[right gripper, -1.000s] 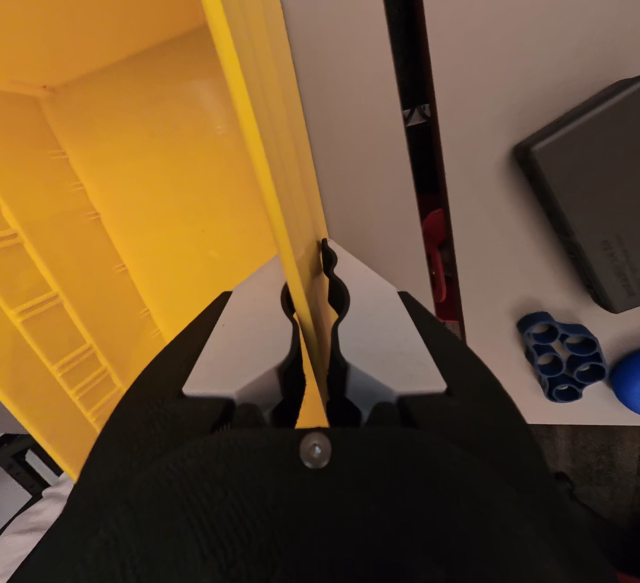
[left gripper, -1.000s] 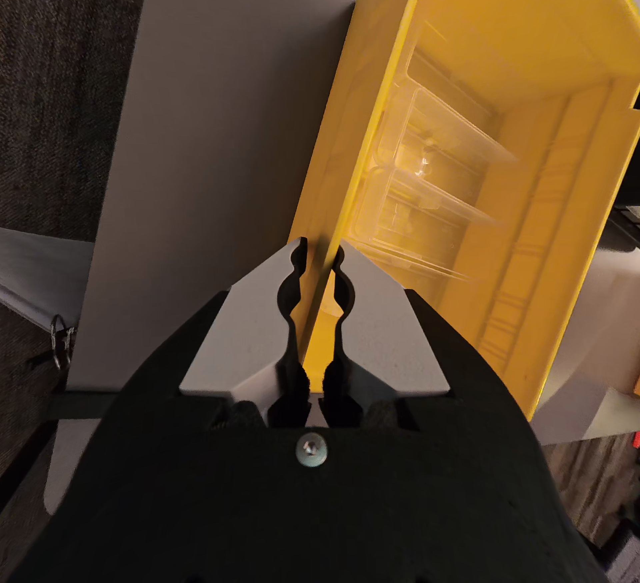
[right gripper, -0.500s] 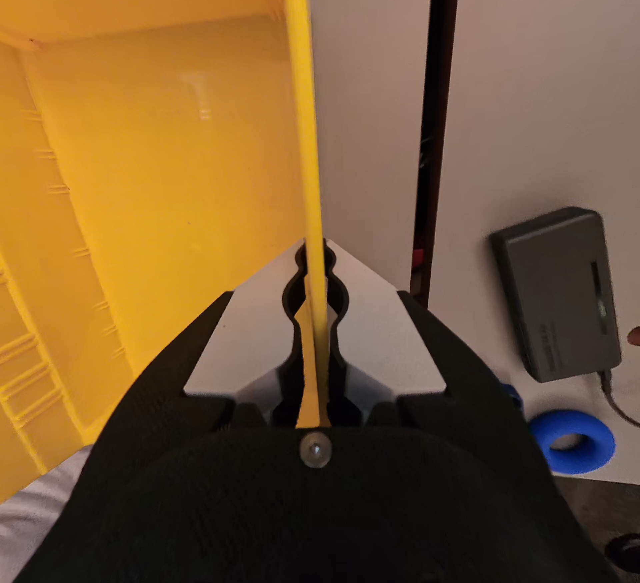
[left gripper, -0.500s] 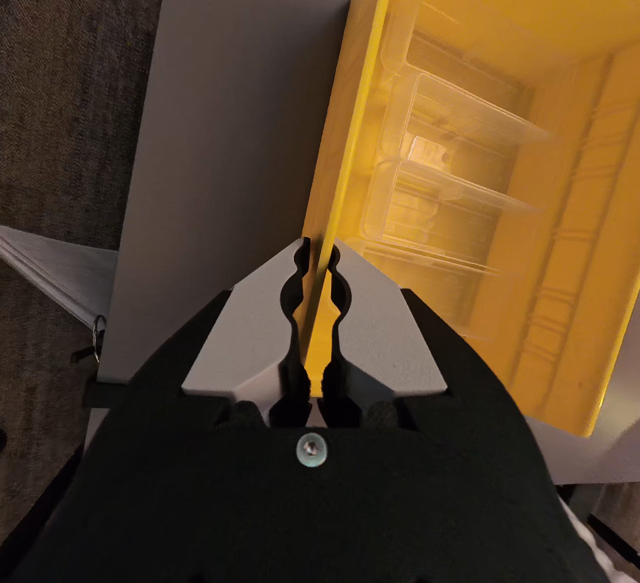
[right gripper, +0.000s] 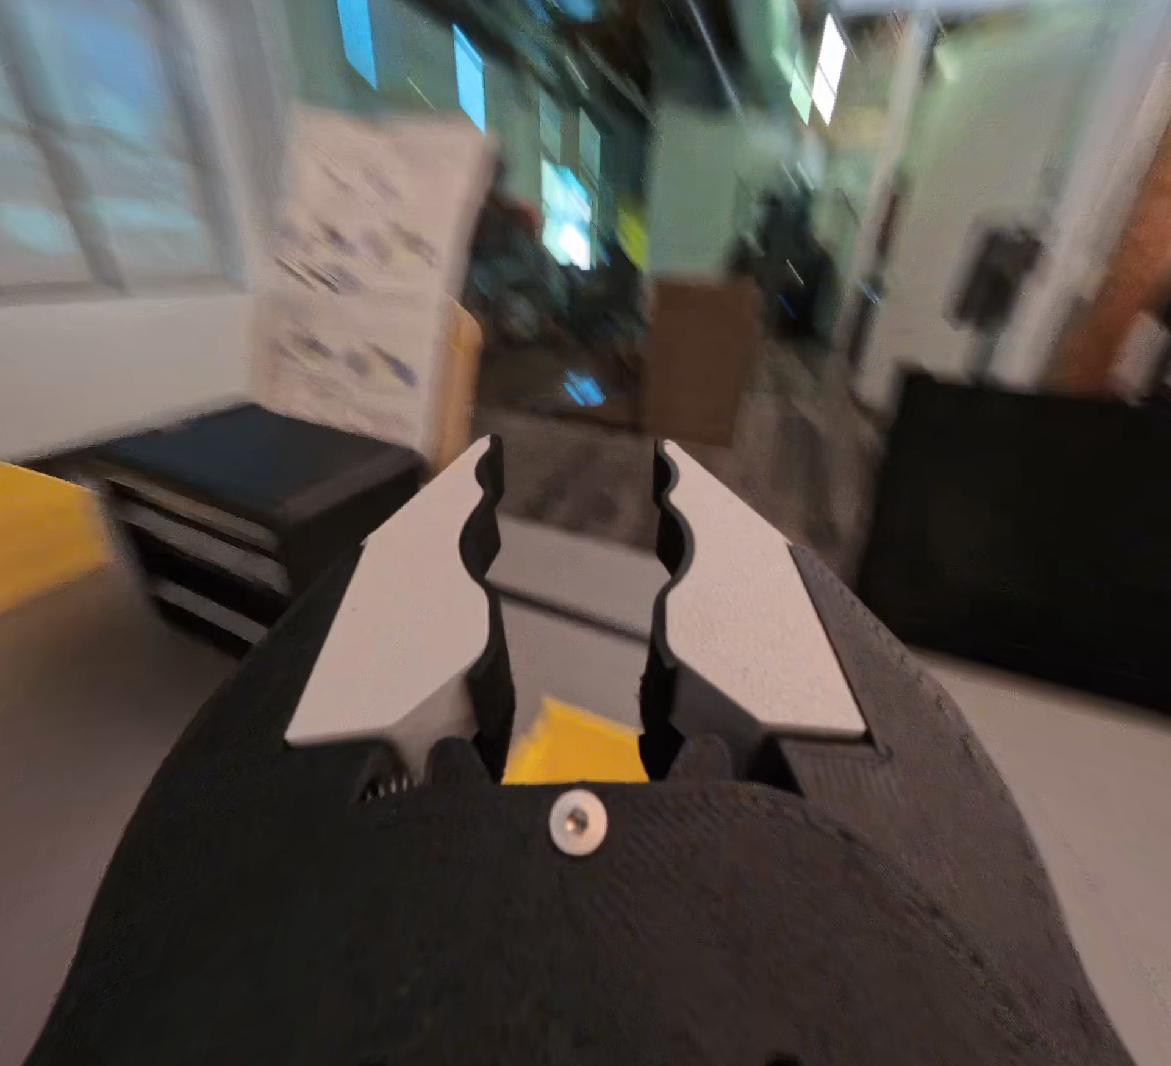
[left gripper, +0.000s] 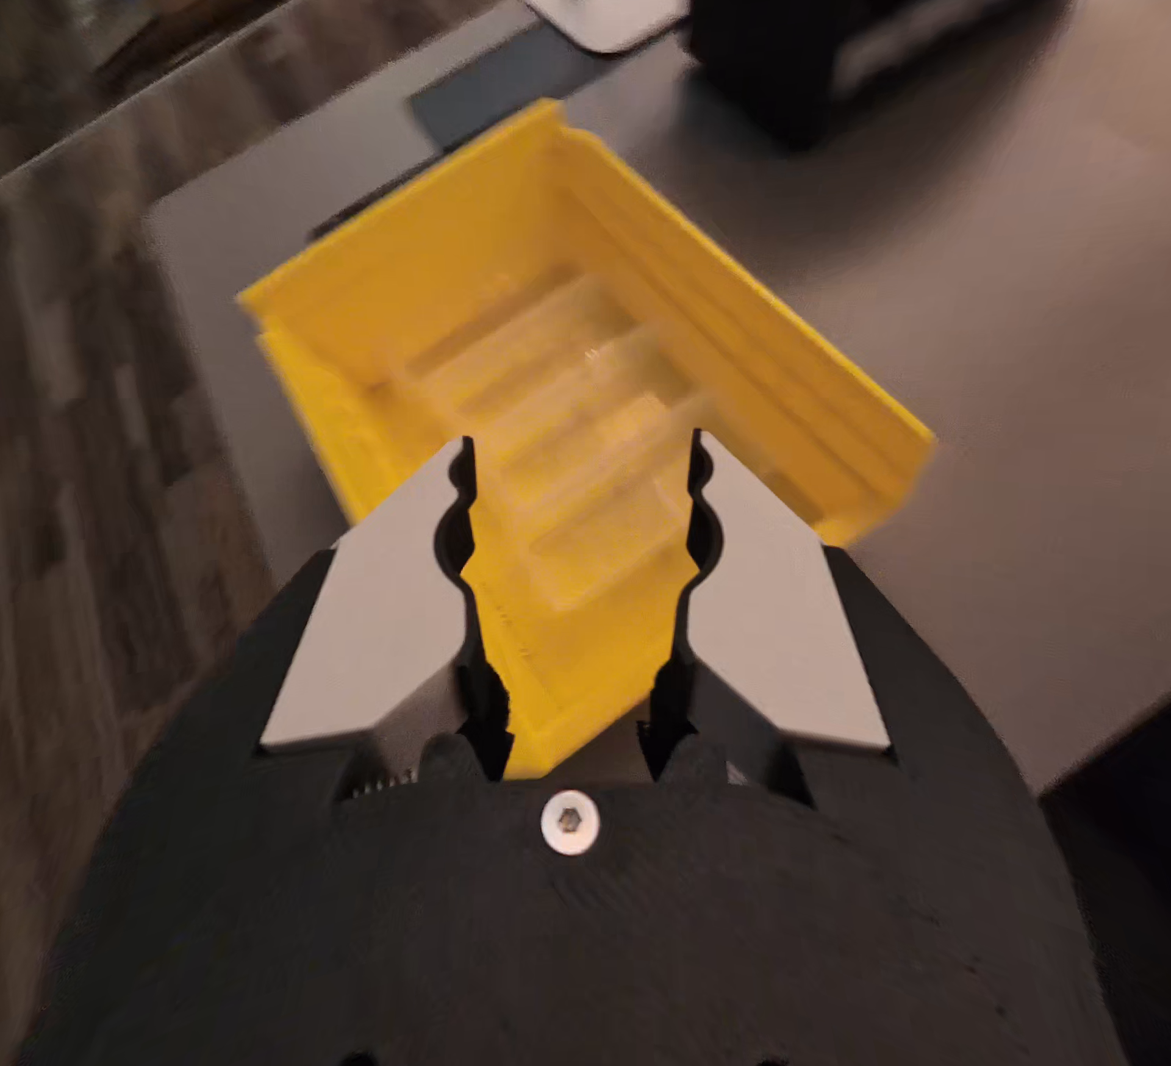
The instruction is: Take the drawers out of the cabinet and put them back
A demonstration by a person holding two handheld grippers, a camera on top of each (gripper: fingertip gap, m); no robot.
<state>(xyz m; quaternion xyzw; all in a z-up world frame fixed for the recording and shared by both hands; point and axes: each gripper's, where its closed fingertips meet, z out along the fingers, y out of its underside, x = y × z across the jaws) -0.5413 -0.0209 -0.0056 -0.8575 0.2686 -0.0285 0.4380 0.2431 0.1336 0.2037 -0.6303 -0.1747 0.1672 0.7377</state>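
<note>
I judge one step done: the yellow drawer (left gripper: 589, 338) sits on the grey counter (left gripper: 950, 338), out of the cabinet, with clear plastic trays (left gripper: 570, 440) stacked inside it. Putting it back is left; I can't pick out the cabinet in either view. My left tool (left gripper: 580, 446) is wide open above the drawer's near corner, tilted down, holding nothing. My right tool (right gripper: 576, 452) is also open and empty, pointing level across the blurred room.
</note>
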